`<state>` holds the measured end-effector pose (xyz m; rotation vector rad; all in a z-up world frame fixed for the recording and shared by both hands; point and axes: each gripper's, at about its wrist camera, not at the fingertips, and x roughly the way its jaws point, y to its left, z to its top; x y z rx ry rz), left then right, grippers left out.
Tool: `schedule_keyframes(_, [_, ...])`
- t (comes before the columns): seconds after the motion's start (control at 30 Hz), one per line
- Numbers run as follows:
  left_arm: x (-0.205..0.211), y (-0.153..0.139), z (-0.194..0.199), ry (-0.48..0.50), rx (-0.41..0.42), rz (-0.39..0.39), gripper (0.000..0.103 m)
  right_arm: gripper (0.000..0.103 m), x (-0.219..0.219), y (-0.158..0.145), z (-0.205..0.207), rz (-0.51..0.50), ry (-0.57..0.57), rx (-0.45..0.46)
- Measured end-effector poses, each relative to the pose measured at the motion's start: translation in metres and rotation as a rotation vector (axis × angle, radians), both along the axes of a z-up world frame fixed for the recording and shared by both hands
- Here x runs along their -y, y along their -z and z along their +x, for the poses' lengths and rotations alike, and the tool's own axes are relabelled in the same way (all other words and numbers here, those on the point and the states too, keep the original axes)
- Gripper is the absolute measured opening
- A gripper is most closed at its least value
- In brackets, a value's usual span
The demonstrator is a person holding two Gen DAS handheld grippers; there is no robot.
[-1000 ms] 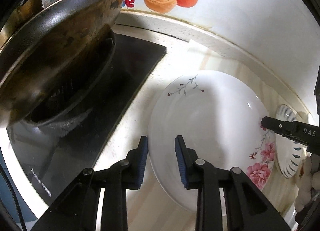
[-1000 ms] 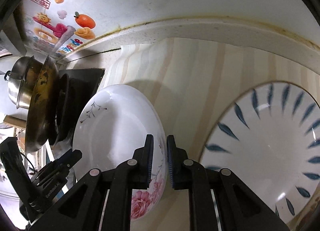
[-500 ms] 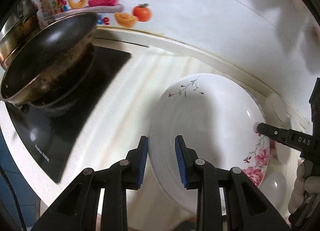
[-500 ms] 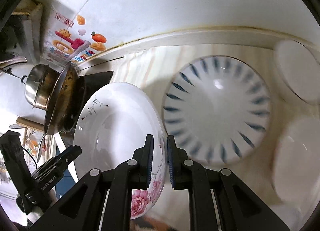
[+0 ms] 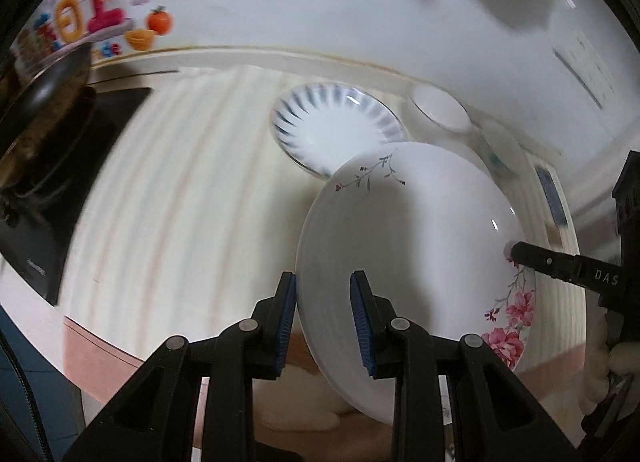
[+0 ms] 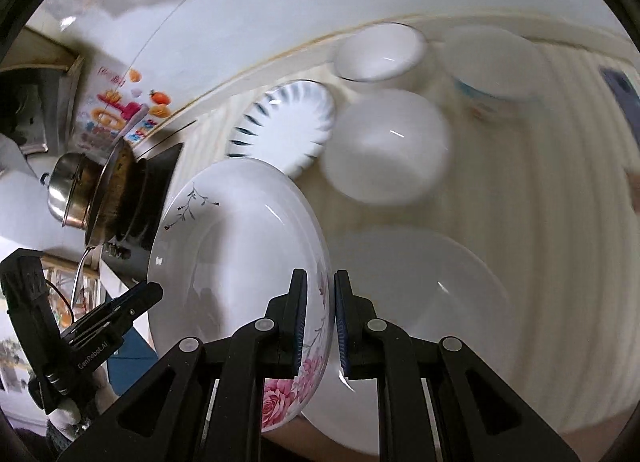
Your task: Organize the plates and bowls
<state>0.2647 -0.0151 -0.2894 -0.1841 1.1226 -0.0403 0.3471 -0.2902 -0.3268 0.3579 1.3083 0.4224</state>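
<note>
White wall [image 5: 360, 1] across top, cartoon fruit sticker [image 5: 100, 21] upper left, pale striped wood-grain counter [image 5: 180, 201] mid-frame, black cooktop [image 5: 60, 165] far left

Both grippers lifted the flowered plate [image 5: 404, 229] up off the counter [image 5: 192, 197] and carried it away from the stove [image 5: 60, 165], toward the plain white plate [image 6: 420, 302].

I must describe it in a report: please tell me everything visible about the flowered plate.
The flowered plate is a large, glossy white oval dish, apparently ceramic, with pink roses at one end and a thin grey sprig at the other. It is tilted above the counter, its rim gripped by the left claw and the right claw.
</note>
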Motion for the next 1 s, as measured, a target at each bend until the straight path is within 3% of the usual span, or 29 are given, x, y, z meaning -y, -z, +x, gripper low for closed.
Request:
schedule_keyframes(0.37, [0.066, 0.046, 0.001, 0.094, -0.089, 0.003, 0.025, 0.015, 0.081, 0.041, -0.035, -0.034, 0.106, -0.057])
schedule_keyframes(0.63, [0.090, 0.065, 0.014, 0.123, -0.125, 0.033, 0.025, 0.015, 0.099, 0.062, -0.032, -0.053, 0.124, -0.077])
schedule_keyframes(1.0, [0.105, 0.077, 0.021, 0.151, -0.139, 0.124, 0.025, 0.015, 0.105, 0.066, -0.026, -0.049, 0.112, -0.073])
